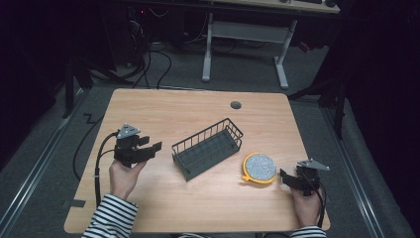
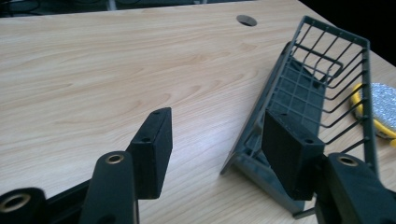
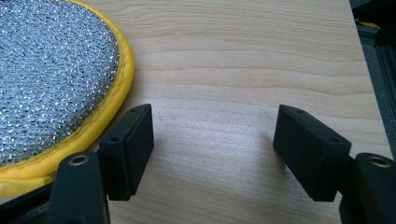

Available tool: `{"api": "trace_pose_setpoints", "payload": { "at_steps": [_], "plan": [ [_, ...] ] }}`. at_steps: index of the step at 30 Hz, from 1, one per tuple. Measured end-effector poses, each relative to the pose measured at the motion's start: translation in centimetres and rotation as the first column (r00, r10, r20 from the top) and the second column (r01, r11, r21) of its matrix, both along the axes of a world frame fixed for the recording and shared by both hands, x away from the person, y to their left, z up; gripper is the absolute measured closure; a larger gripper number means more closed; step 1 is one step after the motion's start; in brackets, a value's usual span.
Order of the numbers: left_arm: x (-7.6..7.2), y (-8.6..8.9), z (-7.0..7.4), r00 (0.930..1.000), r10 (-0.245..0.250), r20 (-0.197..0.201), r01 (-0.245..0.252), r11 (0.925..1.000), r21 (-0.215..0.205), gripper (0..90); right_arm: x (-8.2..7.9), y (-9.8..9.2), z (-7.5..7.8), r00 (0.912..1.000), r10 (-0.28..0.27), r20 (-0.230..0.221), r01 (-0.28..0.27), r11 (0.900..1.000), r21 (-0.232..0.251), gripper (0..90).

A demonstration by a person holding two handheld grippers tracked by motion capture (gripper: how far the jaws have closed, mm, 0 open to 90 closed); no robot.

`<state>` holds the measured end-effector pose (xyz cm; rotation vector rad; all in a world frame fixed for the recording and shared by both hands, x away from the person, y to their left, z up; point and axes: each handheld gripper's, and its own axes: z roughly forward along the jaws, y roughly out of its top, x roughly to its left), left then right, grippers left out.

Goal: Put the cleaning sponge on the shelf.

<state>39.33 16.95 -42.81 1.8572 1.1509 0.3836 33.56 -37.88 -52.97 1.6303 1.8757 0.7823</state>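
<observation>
One wooden table [image 1: 198,208] across the middle of the high view, light grain, one dark round hole [image 1: 236,104] near its upper edge.

One dark wire basket [image 1: 208,148] at centre frame, set on the diagonal, long and narrow, standing on the tabletop. Nothing visible inside.

One round scouring pad [image 1: 259,168], silver mesh face with yellow rim, flat on the table just right of and below the basket's lower end, apart from it.

Two grippers counted, one per hand. Left gripper [image 1: 151,148] at centre left of the high view, held above the table by a hand [image 1: 124,176] with a striped sleeve [image 1: 111,218] at the lower left; jaws apart, nothing between them, aimed toward the basket. Seen in the left gripper view: both pads spread wide, bare table between, basket [image 2: 317,88] at the right of frame behind the right-hand pad, pad [image 2: 380,105] at the far right edge.

Right gripper [image 1: 288,177] at lower right of the high view, just right of the pad, near the table's right edge. Jaws apart, gripping nothing. Seen in the right gripper view: bare wood between the two pads, scouring pad [image 3: 46,79] filling the upper left, its yellow rim just beside the left-hand pad; contact cannot be told.
</observation>
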Motion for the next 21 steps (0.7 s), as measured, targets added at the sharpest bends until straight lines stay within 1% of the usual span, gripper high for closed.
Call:
{"api": "trace_pose_setpoints", "payload": {
  "at_steps": [2, 3, 6, 10, 12, 15, 16, 18, 21],
  "plan": [
    [-0.2, 0.6, -0.2, 1.0, -0.003, -0.002, 0.003, 0.9999, -0.01, 45.0, 0.0, 0.0, 0.0, 1.0, 0.0, 0.0, 0.0, 1.0, 0.0, 29.0],
    [-0.3, 1.0, -0.3, 1.0, 0.001, -0.001, -0.001, 1.0, -0.006, 45.7, 0.0, 0.0, 0.0, 1.0, 0.0, 0.0, 0.0, 1.0, 0.0, 29.0],
    [-0.6, 1.9, -0.8, 0.9998, 0.022, 0.0, -0.022, 0.9997, 0.006, 46.7, 0.0, 0.0, 0.0, 1.0, -0.002, 0.0, 0.002, 1.0, 0.003, 29.1],
    [-1.1, 3.2, -1.6, 0.9986, 0.053, -0.009, -0.053, 0.9986, 0.002, 46.9, 0.0, 0.0, 0.0, 1.0, -0.001, 0.0, 0.001, 1.0, 0.002, 29.1],
    [-1.4, 3.9, -2.1, 0.9978, 0.065, -0.015, -0.066, 0.9978, -0.01, 46.8, 0.0, 0.0, 0.0, 1.0, -0.002, -0.001, 0.002, 1.0, 0.002, 29.1],
    [-2.0, 4.5, -2.7, 0.997, 0.074, -0.021, -0.074, 0.9971, -0.018, 45.9, 0.0, 0.0, 0.0, 1.0, -0.001, 0.0, 0.001, 1.0, 0.001, 29.1],
    [-2.0, 4.5, -2.7, 0.997, 0.074, -0.021, -0.074, 0.9971, -0.018, 45.6, 0.0, 0.0, 0.0, 1.0, -0.001, 0.0, 0.001, 1.0, 0.001, 29.1],
    [-2.6, 4.9, -3.5, 0.9957, 0.088, -0.031, -0.088, 0.996, -0.011, 45.3, 0.0, 0.0, 0.0, 1.0, -0.003, -0.001, 0.003, 1.0, 0.003, 29.1],
    [-2.9, 5.3, -4.4, 0.9936, 0.104, -0.045, -0.104, 0.9945, -0.009, 44.9, 0.0, 0.0, 0.0, 1.0, -0.003, -0.001, 0.003, 1.0, 0.003, 29.1]
  ]
}}
